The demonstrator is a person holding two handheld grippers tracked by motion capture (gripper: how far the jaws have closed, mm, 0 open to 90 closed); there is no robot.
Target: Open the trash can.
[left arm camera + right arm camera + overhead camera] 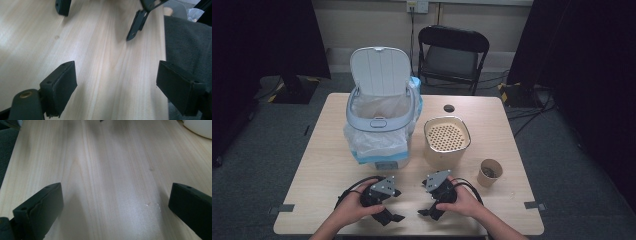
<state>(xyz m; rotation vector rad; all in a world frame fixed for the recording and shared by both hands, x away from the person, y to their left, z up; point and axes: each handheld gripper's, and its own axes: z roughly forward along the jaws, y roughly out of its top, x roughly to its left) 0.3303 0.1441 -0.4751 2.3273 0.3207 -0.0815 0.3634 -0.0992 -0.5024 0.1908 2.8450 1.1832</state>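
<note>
Both grippers rest low over the near edge of the light wooden table (pixel 322 165), each held by a hand. My left gripper (pixel 396 205) points right, and in its own view the left gripper (pixel 116 85) has its jaws apart over bare wood. My right gripper (pixel 424 198) points left toward it, and the right gripper (pixel 115 205) is likewise open with nothing between its pads. In the left gripper view, one of the right gripper's fingers (pixel 136 26) shows a short way ahead.
A white bin (pixel 379 125) with its lid up and a plastic liner stands at centre left. Right of it are a cream container with a perforated top (pixel 447 142) and a small paper cup (pixel 489 172). A black folding chair (pixel 452 55) stands behind the table.
</note>
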